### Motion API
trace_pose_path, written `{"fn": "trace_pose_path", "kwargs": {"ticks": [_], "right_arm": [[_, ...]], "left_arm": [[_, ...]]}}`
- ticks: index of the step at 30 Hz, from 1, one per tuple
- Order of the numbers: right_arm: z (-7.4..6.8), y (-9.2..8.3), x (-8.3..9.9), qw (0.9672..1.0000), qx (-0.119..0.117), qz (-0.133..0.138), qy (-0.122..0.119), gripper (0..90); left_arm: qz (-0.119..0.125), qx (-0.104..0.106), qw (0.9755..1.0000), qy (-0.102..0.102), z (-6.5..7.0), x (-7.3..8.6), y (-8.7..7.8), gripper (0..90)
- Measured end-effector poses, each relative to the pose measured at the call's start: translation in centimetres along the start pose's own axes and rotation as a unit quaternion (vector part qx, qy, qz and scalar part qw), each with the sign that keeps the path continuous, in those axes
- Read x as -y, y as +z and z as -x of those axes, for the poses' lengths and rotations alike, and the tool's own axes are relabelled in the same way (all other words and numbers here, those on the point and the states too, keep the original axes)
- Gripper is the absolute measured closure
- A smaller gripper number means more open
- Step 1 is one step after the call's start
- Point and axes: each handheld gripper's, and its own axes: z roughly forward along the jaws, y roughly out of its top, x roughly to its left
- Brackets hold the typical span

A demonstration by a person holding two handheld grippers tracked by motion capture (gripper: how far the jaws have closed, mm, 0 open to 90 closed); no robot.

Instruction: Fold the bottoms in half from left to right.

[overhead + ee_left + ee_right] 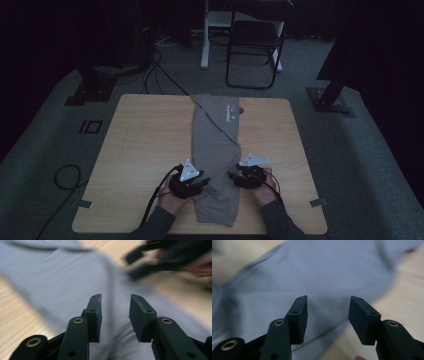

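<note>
I've got the grey garment [216, 150] laid lengthwise down the middle of the wooden table [145, 150], folded into a long narrow strip w/ its near end between my 2 hands. My left gripper [192, 181] sits at the strip's left edge near the bottom, jaws parted about halfway w/ nothing between them; in the left gripper view the cloth [75, 282] lies just past the open pads, not pinched. My right gripper [246, 178] is at the strip's right edge, jaws wide, also holding nothing; the right gripper view shows fabric [319, 272] below the tips and bare wood off to 1 side. As I read it, the step is taking the near end at both edges for the next fold. To do it well I'd drop both pads low onto the table, slide 1 jaw under all layers, pinch at matching spots on each side, then lift evenly so the strip doesn't skew or unfold. There's a small pale logo [231, 111] on the far part of the garment, too small to read; a dark oval mark near the bottom likewise.
</note>
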Motion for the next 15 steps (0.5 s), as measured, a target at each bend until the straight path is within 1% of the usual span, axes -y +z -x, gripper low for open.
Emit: {"fn": "trace_pose_path", "kwargs": {"ticks": [1, 3, 4, 6, 7, 8, 10, 11, 13, 15], "right_arm": [[-0.6, 0.2, 0.2, 0.9999, -0.005, -0.009, -0.01, 50.0], [-1.3, 0.4, 0.4, 0.9995, -0.007, -0.021, -0.022, 50.1], [-1.6, 0.5, 0.6, 0.9992, -0.007, -0.027, -0.029, 50.1], [-1.8, 1.0, 0.7, 0.9986, -0.004, -0.037, -0.038, 49.9], [-1.8, 1.1, 0.8, 0.9986, -0.004, -0.037, -0.038, 50.2], [-1.7, 1.2, 0.8, 0.9986, -0.004, -0.035, -0.039, 49.9], [-1.6, 1.2, 0.7, 0.9984, 0.003, -0.033, -0.047, 49.7], [-1.5, 1.3, 0.7, 0.9985, 0.005, -0.029, -0.047, 49.7], [-0.8, 1.7, 0.5, 0.9989, 0.003, -0.025, -0.039, 49.7], [-0.2, 2.0, 0.3, 0.9992, 0.005, -0.021, -0.033, 49.6]], "left_arm": [[-0.008, -0.004, 1.0, -0.003, -0.3, 0.3, 0.3, 64.7], [-0.032, -0.005, 0.9994, -0.008, -0.7, 0.8, 1.3, 65.0], [-0.04, -0.008, 0.9992, -0.006, -0.8, 0.9, 1.7, 65.1], [-0.049, -0.004, 0.9988, -0.001, -0.7, 1.1, 2.4, 65.1], [-0.049, -0.004, 0.9988, 0.006, -0.7, 1.1, 2.6, 65.1], [-0.045, -0.003, 0.9989, 0.009, -0.7, 1.1, 2.8, 65.1], [-0.043, -0.003, 0.999, 0.003, -0.8, 0.9, 3.1, 65.7], [-0.039, -0.005, 0.9992, 0.001, -0.9, 0.9, 3.2, 66.2], [-0.034, -0.005, 0.9994, -0.004, -1.3, 0.8, 3.5, 66.8], [-0.033, -0.008, 0.9994, -0.003, -1.7, 0.6, 3.7, 67.0]]}}
